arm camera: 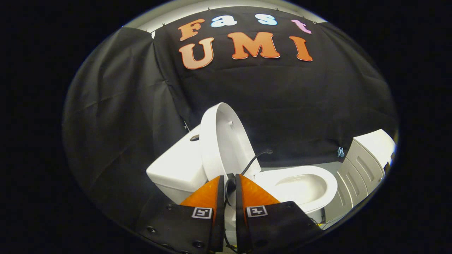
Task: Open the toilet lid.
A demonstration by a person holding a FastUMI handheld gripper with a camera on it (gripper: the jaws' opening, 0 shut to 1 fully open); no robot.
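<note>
The toilet lid (220, 141) is stood up against the cistern (176, 165), its lower edge pinched between the nearly closed fingers of the hand-held gripper (230, 181), leaving the bowl (300, 185) exposed.

Raised toilet lid (222, 141) against tank (176, 165), just beyond gripper (230, 181), jaws nearly closed.

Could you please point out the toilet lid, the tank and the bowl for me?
toilet lid (226, 141), gripper view, on its raised inner face, just ahead of the tongs (229, 183).
tank (174, 165), gripper view, on its top cover.
bowl (300, 188), gripper view, on the inside basin.
</note>
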